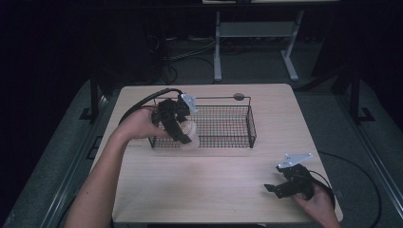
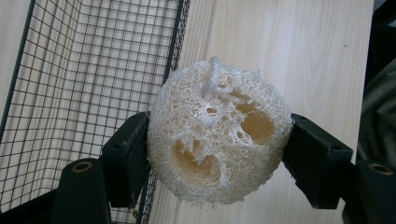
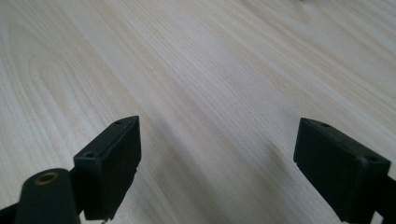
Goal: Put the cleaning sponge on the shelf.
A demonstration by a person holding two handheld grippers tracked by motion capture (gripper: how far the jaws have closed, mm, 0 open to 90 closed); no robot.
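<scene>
- High view: pale wood bench (image 1: pixel 209 190) fills the centre of the frame; black wire basket (image 1: pixel 228 142) sits in its upper middle, long side across the frame.
- High view: left claw (image 1: pixel 183 133) is at the basket's left end, held by the person's left hand (image 1: pixel 138 124); a pale loofah sponge (image 1: pixel 190 129) sits between its jaws at the basket's near left corner. Whether the sponge is inside or just over the rim cannot be told from here.
- High view: right claw (image 1: pixel 275 187) rests low at the lower right of the frame, near the bench's front edge, well apart from the basket; jaws spread, nothing between them. Grey three-cornered plate on top of each claw.
- Left gripper view: left claw (image 2: pixel 217 154) is clamped on the loofah sponge (image 2: pixel 219 140), one black jaw pressed to each side. Sponge is round, fibrous, cream, with two large hollows and a small string loop at its top. The sponge is centre frame, overlapping the basket's wire rim; basket mesh (image 2: pixel 93 70) fills the upper left, bare bench (image 2: pixel 289 51) the upper right.
- Right gripper view: right claw (image 3: pixel 217 154) stands wide apart over bare bench (image 3: pixel 201 70); nothing is gripped.
- No brands, labels or writing readable in any view.
</scene>
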